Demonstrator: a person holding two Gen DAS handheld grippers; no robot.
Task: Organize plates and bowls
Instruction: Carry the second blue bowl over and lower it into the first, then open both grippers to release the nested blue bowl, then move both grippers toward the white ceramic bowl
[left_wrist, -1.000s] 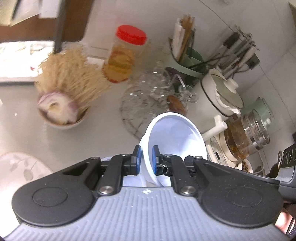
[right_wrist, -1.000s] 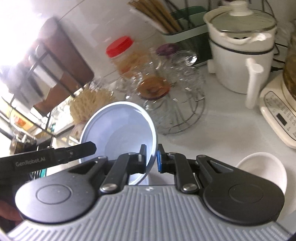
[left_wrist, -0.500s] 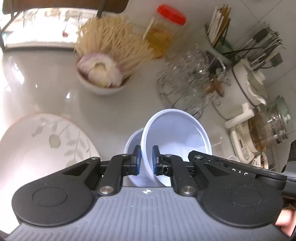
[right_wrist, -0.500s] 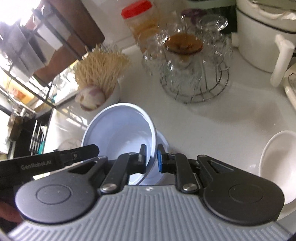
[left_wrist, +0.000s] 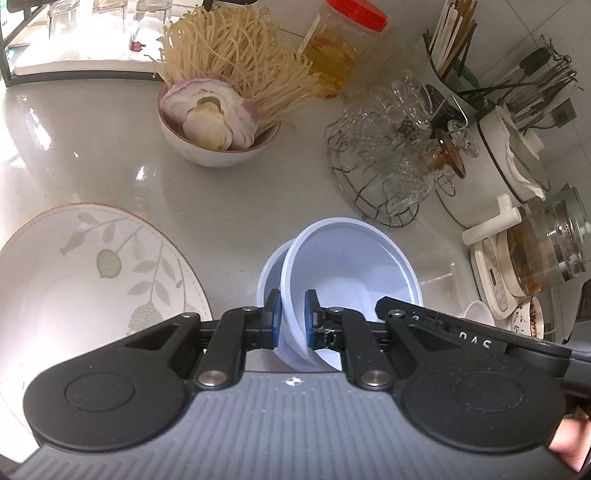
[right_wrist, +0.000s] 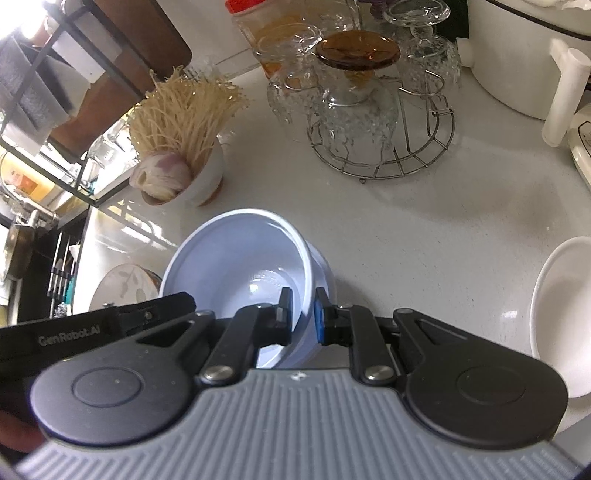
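Note:
A pale blue bowl is held by both grippers, tilted, partly nested in a second blue bowl on the counter. My left gripper is shut on its left rim. My right gripper is shut on its right rim; the bowl and the one beneath it show in the right wrist view. A large leaf-patterned plate lies to the left. A white bowl sits to the right.
A bowl of onion and enoki mushrooms stands behind. A wire rack of glasses, a red-lidded jar, a white pot, utensil holder and a glass kettle line the back and right.
Both grippers have lowered the held blue bowl toward the counter and into the second blue bowl. The counter now looks closer.

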